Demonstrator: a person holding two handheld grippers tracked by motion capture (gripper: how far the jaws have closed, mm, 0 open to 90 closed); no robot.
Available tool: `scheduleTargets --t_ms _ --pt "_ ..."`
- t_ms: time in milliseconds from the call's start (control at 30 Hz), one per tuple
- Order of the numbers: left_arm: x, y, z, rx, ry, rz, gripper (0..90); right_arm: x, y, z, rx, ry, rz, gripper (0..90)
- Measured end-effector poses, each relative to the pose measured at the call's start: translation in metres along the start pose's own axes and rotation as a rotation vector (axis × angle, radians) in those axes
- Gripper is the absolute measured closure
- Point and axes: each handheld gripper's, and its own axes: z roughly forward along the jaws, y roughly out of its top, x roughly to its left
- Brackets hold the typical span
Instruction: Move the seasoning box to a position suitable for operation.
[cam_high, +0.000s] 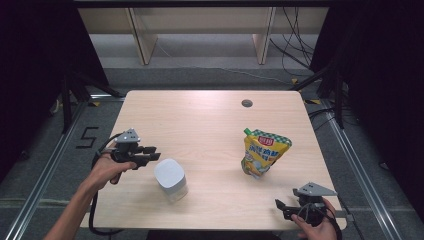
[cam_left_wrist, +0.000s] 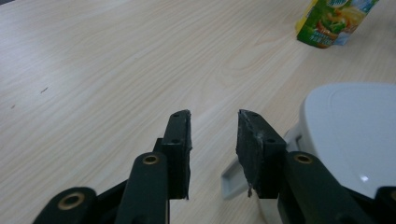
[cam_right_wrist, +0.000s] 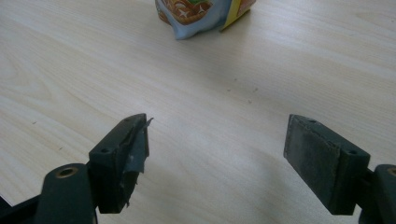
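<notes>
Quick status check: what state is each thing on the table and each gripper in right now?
Jar: upright, white lid on, not held.
Pouch: standing, green cap on, untouched.
Left gripper: jaws partly open, nothing between them, beside the jar.
Right gripper: jaws wide open, empty, near table edge.

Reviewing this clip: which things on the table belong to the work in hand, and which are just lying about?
In the work:
- white-lidded clear plastic container, right beside the left tool
- left tool, jaws apart with nothing between them

Lying about:
- yellow-and-green spouted sauce pouch, standing apart from both tools
- right tool, open, at the near edge of the light wooden table
</notes>
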Motion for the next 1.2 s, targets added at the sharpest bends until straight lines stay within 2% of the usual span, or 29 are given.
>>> scheduleTargets --t_ms 67,100,167,200,300,367,400,433,467,500,533,633,667,700,733,767,800,833,867,900,933,967,1000,1033,1067,1133,1167,1200 --pt "-0.001 -0.010 -0.001 -0.001 -0.009 -0.004 64.1 -0.001 0.000 0.000 -0.008 -0.004 -0.019 23.4" --pt "-0.001 -0.014 -0.001 -0.003 -0.010 0.008 64.0 0.001 0.000 -0.001 0.003 0.011 0.012 23.4" --pt "-0.002 -0.021 -0.003 0.022 0.000 0.033 64.0 0.000 0.000 0.000 -0.013 0.001 0.002 23.4" --pt "-0.005 -0.026 -0.003 0.005 -0.007 0.011 64.1 0.000 0.000 0.000 -0.008 0.004 0.006 23.4" --pt "-0.008 -0.032 -0.005 0.006 -0.003 0.036 65.2 0.000 0.000 0.000 -0.003 0.004 0.007 23.4" --pt "-0.008 -0.036 -0.006 0.000 -0.019 0.047 64.9 -0.001 0.000 0.001 0.002 0.005 -0.018 23.4" --pt "-0.011 -0.039 -0.005 -0.003 -0.017 0.016 64.5 0.000 0.000 0.001 -0.001 0.006 -0.005 23.4" --pt "-0.010 -0.040 -0.006 0.009 -0.015 0.031 64.5 0.000 0.000 0.000 0.004 -0.006 -0.004 23.4" --pt "-0.009 -0.041 -0.006 0.011 -0.020 0.052 64.5 0.000 0.000 0.001 0.000 0.005 -0.003 23.4" --pt "-0.010 -0.042 -0.006 0.001 -0.023 0.051 64.5 -0.001 0.000 0.002 -0.010 0.001 -0.026 23.4" --pt "-0.011 -0.043 -0.006 0.008 -0.031 0.041 64.5 0.000 0.000 0.001 0.008 0.007 0.010 23.4" --pt "-0.014 -0.044 -0.002 0.007 -0.043 0.070 64.6 -0.001 0.000 0.001 0.007 0.000 0.000 23.4" --pt "-0.013 -0.043 -0.001 0.015 -0.042 0.091 64.7 -0.001 0.000 0.001 0.006 0.007 0.004 23.4" --pt "-0.015 -0.044 0.001 0.007 -0.047 0.064 65.1 0.003 0.000 0.000 0.010 0.010 0.045 23.4" --pt "-0.015 -0.044 0.003 0.010 -0.046 0.056 65.6 0.000 0.000 0.001 -0.001 0.012 0.005 23.4" --pt "-0.013 -0.043 0.005 0.013 -0.053 0.079 66.0 0.000 0.000 0.001 0.005 0.010 0.006 23.4" --pt "-0.013 -0.042 0.006 0.023 -0.051 0.075 66.4 0.000 0.000 0.001 0.005 0.011 0.006 23.4" --pt "-0.014 -0.043 0.009 0.013 -0.056 0.055 66.9 -0.001 0.000 0.001 0.006 0.011 0.003 23.4" --pt "-0.014 -0.043 0.011 0.015 -0.054 0.083 67.8 -0.001 0.000 0.002 -0.011 0.012 -0.007 23.4" --pt "-0.016 -0.043 0.013 0.017 -0.066 0.061 69.1 -0.001 0.000 0.003 -0.008 0.017 -0.005 23.4" --pt "-0.017 -0.043 0.014 0.020 -0.070 0.066 70.7 -0.001 0.000 0.002 -0.009 0.018 -0.004 23.4" --pt "-0.017 -0.043 0.016 0.023 -0.053 0.088 72.3 0.003 0.000 0.001 0.012 0.017 0.044 23.4" --pt "-0.019 -0.044 0.017 0.021 -0.038 0.069 76.2 0.002 0.000 0.000 0.007 0.015 0.030 23.4" --pt "-0.018 -0.044 0.017 0.035 -0.040 0.079 79.8 0.002 0.000 0.001 0.010 0.016 0.032 23.4" --pt "-0.019 -0.045 0.016 0.034 -0.038 0.070 80.1 0.003 0.000 0.000 0.015 0.017 0.040 23.4" --pt "-0.021 -0.046 0.015 0.037 -0.026 0.081 80.5 0.002 0.000 0.001 0.005 0.017 0.037 23.4" --pt "-0.022 -0.046 0.013 0.047 -0.018 0.089 80.6 0.002 0.000 0.001 0.005 0.014 0.032 23.4" --pt "-0.025 -0.047 0.012 0.046 -0.018 0.061 80.7 -0.002 0.000 0.002 -0.014 0.005 -0.021 23.4"
